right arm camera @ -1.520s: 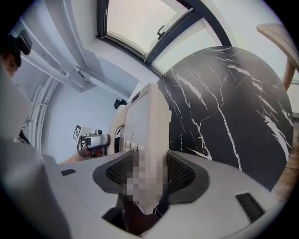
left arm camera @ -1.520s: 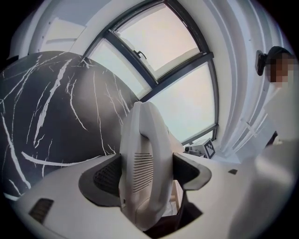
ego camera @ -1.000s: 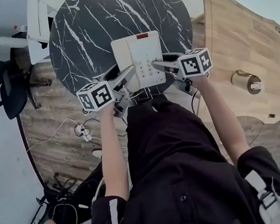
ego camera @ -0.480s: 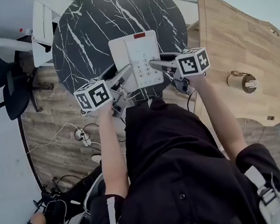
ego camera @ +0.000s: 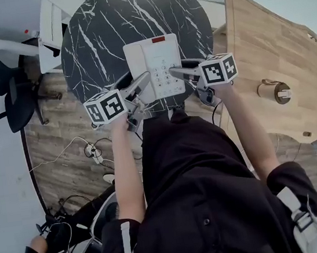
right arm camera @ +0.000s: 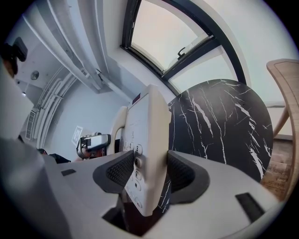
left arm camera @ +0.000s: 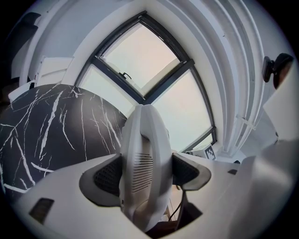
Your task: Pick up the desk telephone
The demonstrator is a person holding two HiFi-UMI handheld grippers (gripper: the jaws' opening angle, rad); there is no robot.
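Observation:
The white desk telephone (ego camera: 154,65) with a keypad and a red strip at its far end hangs over the near part of the round black marble table (ego camera: 99,38). My left gripper (ego camera: 144,84) is shut on the telephone's left side, where the handset (left arm camera: 145,158) fills the space between the pads in the left gripper view. My right gripper (ego camera: 177,72) is shut on the right edge beside the keys. In the right gripper view the telephone (right arm camera: 147,135) stands edge-on between the dark pads, with the marble top behind it. One jaw of each gripper reaches under the body.
A light wooden table (ego camera: 269,37) stands to the right with a small round container (ego camera: 275,92) on it. A black office chair (ego camera: 1,86) and a white chair (ego camera: 48,27) are at the left. Cables (ego camera: 91,150) lie on the wooden floor.
Both grippers stay shut on the telephone in nearly the same place; the whole scene has only shifted slightly in the head view.

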